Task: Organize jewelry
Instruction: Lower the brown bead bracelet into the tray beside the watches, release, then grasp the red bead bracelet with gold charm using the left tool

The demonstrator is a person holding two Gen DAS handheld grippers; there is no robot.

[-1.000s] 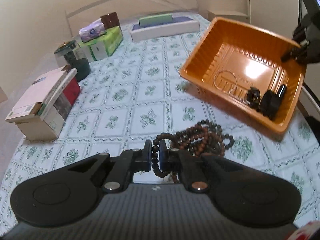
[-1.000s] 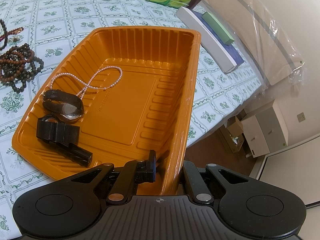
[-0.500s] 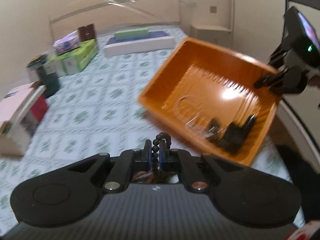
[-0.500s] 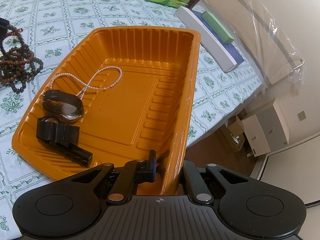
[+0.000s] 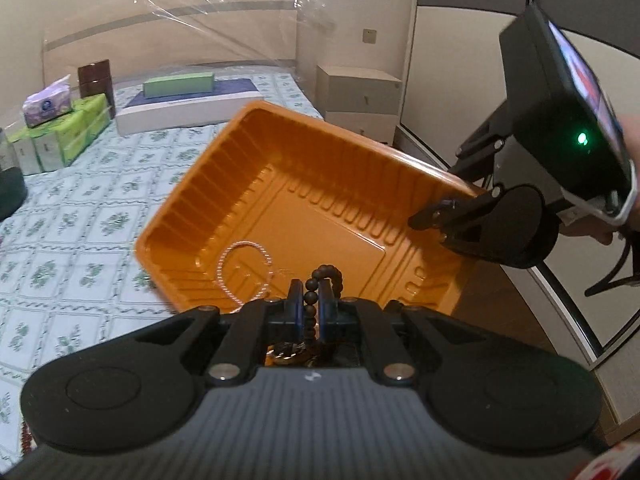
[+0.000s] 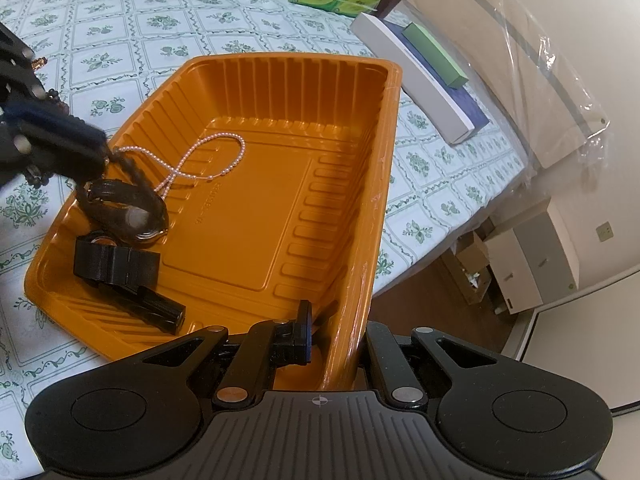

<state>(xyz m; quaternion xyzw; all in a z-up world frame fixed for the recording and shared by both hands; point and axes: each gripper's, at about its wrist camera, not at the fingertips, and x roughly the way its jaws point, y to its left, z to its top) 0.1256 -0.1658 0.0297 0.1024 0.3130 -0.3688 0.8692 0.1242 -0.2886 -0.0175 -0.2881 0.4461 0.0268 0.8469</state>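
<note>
Left gripper (image 5: 311,305): jaws pinched on a dark bead strand (image 5: 326,278), which loops up between them and hangs below.
Tray (image 5: 320,216): orange, ahead of and under the left jaws, tilted.
Tray contents: pearl chain (image 6: 208,160), watch (image 6: 128,212), black clasp (image 6: 120,268) near the left wall.
Right gripper (image 6: 332,344): jaws clamped on the tray's near wall, one finger inside, one outside.

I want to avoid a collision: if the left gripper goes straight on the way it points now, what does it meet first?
Most likely the floor of the orange tray, near the pearl chain. The left gripper, shut on the bead bracelet, points down into it. Depth is unclear.
</note>
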